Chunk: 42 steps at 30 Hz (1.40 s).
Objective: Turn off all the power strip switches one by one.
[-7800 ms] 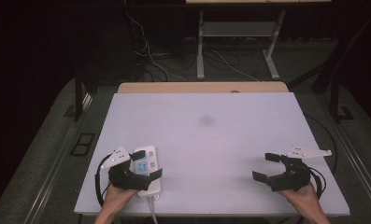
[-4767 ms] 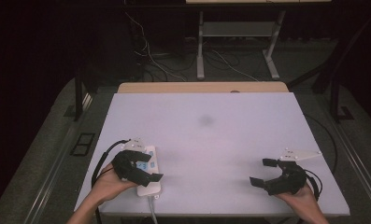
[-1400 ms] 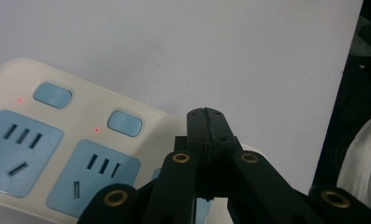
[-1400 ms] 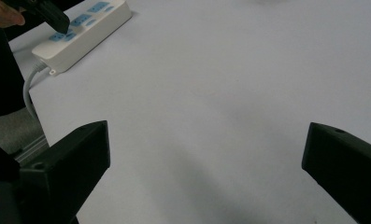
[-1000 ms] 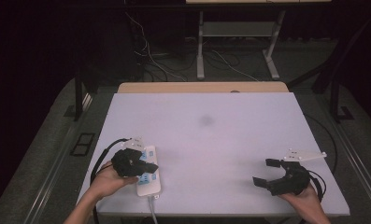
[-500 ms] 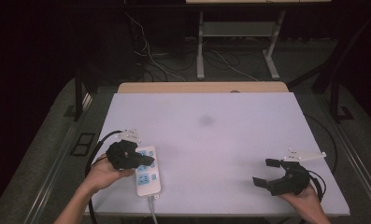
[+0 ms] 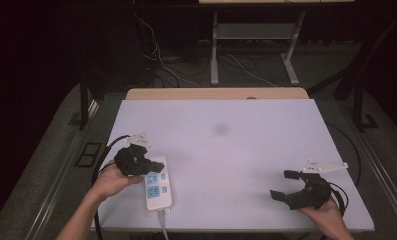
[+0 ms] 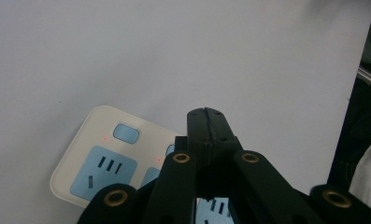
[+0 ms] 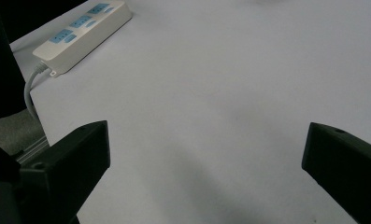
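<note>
Your left gripper (image 8: 205, 114) has its jaws pressed together on nothing, tips poised over the switch end of the power strip (image 7: 158, 183), which lies just right of that hand near the table (image 7: 236, 150) front edge (long axis running away from you, cord off the near edge). Your right gripper (image 7: 292, 186) rests wide open, well apart, with bare table between.

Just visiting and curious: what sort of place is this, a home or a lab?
Probably a lab or test room: a bare white table under dim light, loose cables on the floor behind it, and a person working a power strip with handheld grippers.
</note>
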### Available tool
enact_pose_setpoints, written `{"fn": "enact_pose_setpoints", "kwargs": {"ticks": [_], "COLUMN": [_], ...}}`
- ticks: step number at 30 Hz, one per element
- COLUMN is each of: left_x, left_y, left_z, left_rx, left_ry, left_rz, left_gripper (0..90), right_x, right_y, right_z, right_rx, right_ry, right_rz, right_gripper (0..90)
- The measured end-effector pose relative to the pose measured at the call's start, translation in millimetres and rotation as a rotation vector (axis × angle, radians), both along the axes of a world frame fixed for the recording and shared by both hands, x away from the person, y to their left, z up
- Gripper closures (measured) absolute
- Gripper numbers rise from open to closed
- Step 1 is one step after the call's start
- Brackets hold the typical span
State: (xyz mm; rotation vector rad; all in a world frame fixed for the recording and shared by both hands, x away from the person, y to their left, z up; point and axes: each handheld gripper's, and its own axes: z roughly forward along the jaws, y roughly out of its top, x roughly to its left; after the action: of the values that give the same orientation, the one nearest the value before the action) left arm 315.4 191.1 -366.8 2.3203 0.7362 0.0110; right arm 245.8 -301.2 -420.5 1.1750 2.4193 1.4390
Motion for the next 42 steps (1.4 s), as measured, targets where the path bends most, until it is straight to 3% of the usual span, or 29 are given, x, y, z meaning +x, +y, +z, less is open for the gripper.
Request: {"fn": "enact_pose_setpoints", "kwargs": {"ticks": [42], "left_x": [11.1], "left_y": [-0.7], "left_z": [-30.7], "left_rx": [0.018], "left_ry": [0.037], "left_rz": [0.032], "left_gripper": [89.2], "right_x": [0.4], "right_y": [1.7], "right_z": [-1.4], "right_rx": [-0.012], "right_ry": [0.009], "right_rz": [0.006], "right_gripper": [0.9]}}
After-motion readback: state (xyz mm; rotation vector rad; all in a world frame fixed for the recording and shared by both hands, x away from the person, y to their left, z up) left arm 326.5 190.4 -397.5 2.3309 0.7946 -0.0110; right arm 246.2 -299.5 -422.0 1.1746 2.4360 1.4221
